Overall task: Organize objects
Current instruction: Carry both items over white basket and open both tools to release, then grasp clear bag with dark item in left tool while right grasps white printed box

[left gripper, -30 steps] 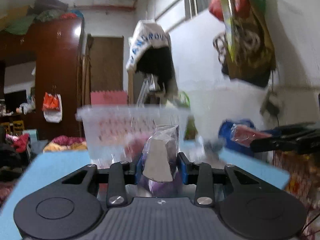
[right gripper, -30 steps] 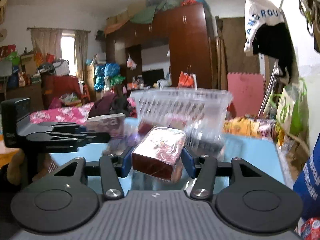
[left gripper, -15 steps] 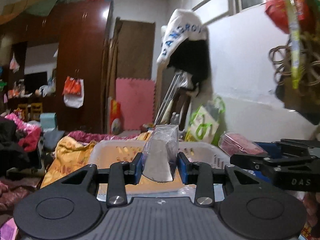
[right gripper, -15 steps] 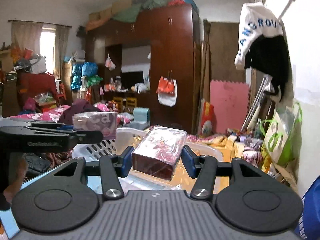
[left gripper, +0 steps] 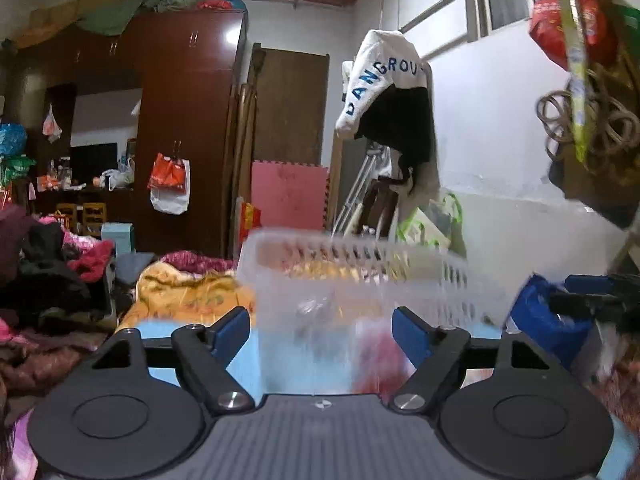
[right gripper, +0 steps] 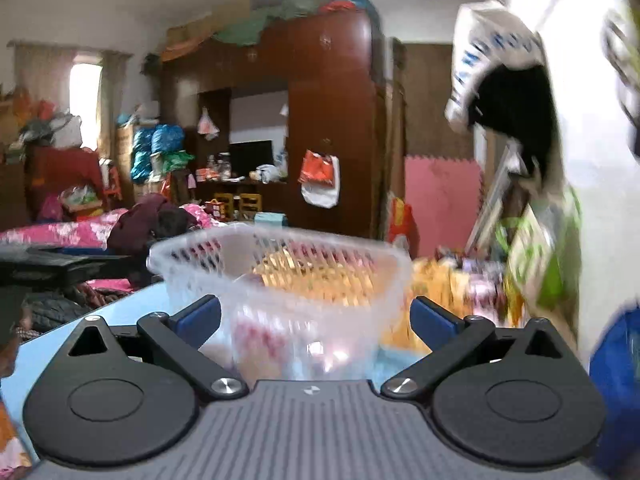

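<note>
Facing a translucent slotted plastic basket (left gripper: pixel 352 276) on the smooth blue tabletop (right gripper: pixel 52 344), we note both jaws just opened, empty.

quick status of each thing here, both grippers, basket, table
left gripper: open, jaws have just been opening, nothing between them
right gripper: open wide, jaws have just been opening, nothing between them
clear plastic basket: upright on the table, blurred items inside
light blue table: carries the basket
</note>
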The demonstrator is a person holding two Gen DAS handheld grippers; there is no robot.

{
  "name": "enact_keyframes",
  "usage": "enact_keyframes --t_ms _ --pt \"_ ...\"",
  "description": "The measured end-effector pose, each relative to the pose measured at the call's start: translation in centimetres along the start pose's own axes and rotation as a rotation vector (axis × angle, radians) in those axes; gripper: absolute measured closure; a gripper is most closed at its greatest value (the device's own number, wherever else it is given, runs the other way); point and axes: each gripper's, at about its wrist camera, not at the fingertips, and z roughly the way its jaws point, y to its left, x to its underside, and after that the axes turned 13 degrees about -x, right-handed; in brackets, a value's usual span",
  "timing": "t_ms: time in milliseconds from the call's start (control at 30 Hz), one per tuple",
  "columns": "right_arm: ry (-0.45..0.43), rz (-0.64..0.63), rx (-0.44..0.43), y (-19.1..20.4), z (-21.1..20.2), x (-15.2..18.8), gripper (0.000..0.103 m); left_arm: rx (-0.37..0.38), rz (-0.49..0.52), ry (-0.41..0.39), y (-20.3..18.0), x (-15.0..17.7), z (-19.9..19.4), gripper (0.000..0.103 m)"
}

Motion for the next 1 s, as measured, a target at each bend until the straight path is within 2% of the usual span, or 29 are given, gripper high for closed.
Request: enact_keyframes --t_ms 133,233,300,367,467,567,633,700,833,1000 --pt "0.048 0.115 -0.020 -1.5 0.3 2.3 0.000 0.029 -0.018 0.039 0.9 3.5 -1.1 0.021" --pt "0.089 0.173 -0.020 -2.5 2.2 1.9 0.000 0.017 0.021 0.054 0.3 4.4 -0.7 0.021" --pt "0.110 0.210 -0.051 -2.5 2.9 2.0 0.000 0.019 0.044 0.064 -0.4 4.9 -0.4 0.021" --pt "0.127 0.193 -0.079 -2.0 3.3 2.4 0.000 0.025 0.058 0.067 -1.0 5.1 -0.3 0.021" --pt "0.125 0.142 -0.026 -1.1 3.0 3.0 0.004 -0.001 0.100 0.066 -2.0 5.5 -0.1 0.023" --pt "0.126 0.134 -0.033 -0.9 2.7 3.0 0.018 -0.024 0.123 0.072 -2.5 5.9 0.0 0.040" --pt "0.134 0.122 -0.042 -0.7 2.6 3.2 0.020 -0.038 0.143 0.082 -2.8 6.2 0.2 0.053" --pt "0.131 0.112 -0.040 -0.4 2.6 3.4 0.023 -0.020 0.151 0.085 -3.1 6.6 0.3 0.064" --pt "0.106 0.064 -0.036 0.3 2.2 3.6 0.025 -0.039 0.149 0.009 -3.2 7.0 -0.8 0.064" --pt "0.030 0.013 -0.012 1.3 0.4 3.8 0.025 -0.011 0.135 -0.049 -2.9 7.1 -1.8 0.064"
